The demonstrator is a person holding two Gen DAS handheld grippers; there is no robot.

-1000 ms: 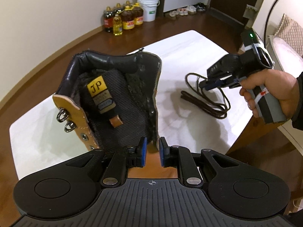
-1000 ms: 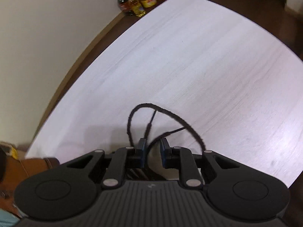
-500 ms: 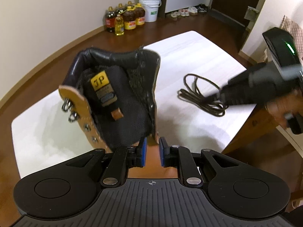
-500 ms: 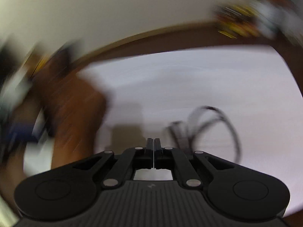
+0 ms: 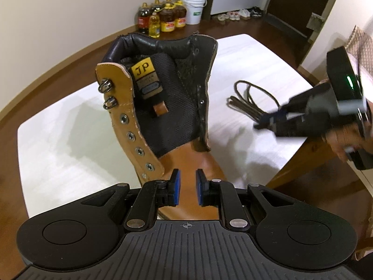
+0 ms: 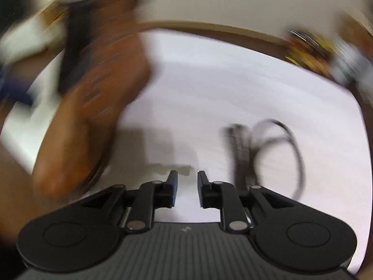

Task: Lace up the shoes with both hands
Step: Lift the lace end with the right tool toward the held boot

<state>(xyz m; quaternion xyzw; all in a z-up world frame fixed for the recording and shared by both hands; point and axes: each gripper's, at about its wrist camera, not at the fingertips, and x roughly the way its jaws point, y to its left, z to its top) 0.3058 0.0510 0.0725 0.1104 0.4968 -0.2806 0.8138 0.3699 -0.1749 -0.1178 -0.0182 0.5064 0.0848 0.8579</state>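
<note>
Tan boot [image 5: 186, 107] (one) — one coiled lace [image 5: 250, 101]

Tan unlaced boot [image 5: 163, 107] upright mid-tabletop [image 5: 70, 126], left gripper [image 5: 187, 187] parted over its toe, dark lace [image 5: 251, 102] coiled near the right edge, blurred right gripper [image 5: 265, 122] just beside it.

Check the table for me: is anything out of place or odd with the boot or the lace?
The boot has no lace in its eyelets; its tongue hangs wide open. The lace lies in a loose tangle on the white table, apart from the boot. The right gripper and left gripper are open and empty. The right view is blurred.
</note>
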